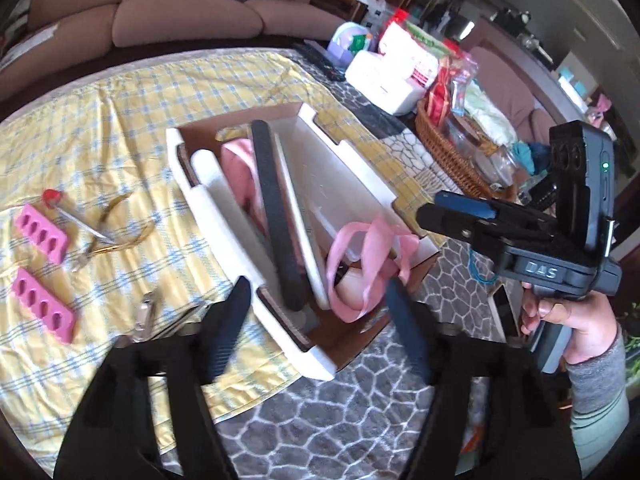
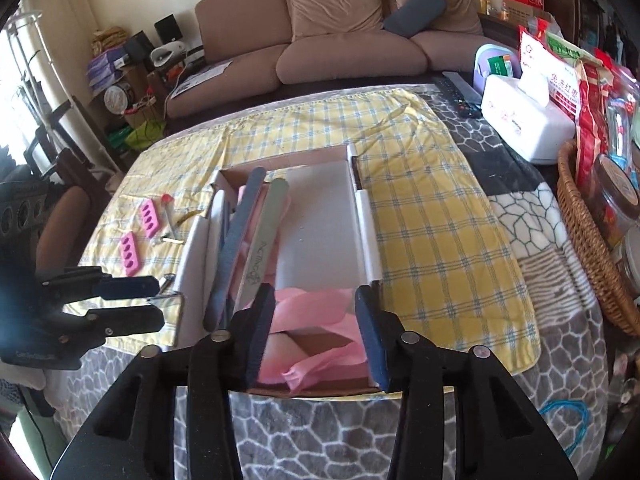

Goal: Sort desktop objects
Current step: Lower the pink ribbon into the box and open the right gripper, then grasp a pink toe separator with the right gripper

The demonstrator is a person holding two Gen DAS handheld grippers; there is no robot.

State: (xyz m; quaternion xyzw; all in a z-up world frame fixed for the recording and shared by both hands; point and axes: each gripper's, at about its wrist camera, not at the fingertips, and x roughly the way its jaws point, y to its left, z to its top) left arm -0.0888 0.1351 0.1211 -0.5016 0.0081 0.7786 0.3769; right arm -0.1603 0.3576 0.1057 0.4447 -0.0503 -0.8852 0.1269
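An open cardboard box with white foam walls (image 1: 352, 152) lies on a yellow checked cloth (image 1: 132, 120). In it are a black nail file (image 1: 276, 216), a pale file (image 1: 300, 220) beside it, and a loose pink ribbon (image 1: 360, 264) at the near end. My left gripper (image 1: 320, 320) is open, hanging over the box's near corner with nothing in it. My right gripper (image 2: 316, 332) is open over the pink ribbon (image 2: 316, 320), whose folds lie below the pads. Two pink toe separators (image 1: 40, 232), gold nippers (image 1: 108, 232) and a nail clipper (image 1: 146, 312) lie left of the box.
A white tissue box (image 2: 528, 120), a wicker basket (image 2: 592, 248) of snack packets and a remote (image 2: 460, 92) crowd the table's right side. A grey patterned blanket (image 2: 320, 432) covers the near edge. A brown sofa (image 2: 340, 40) stands behind the table.
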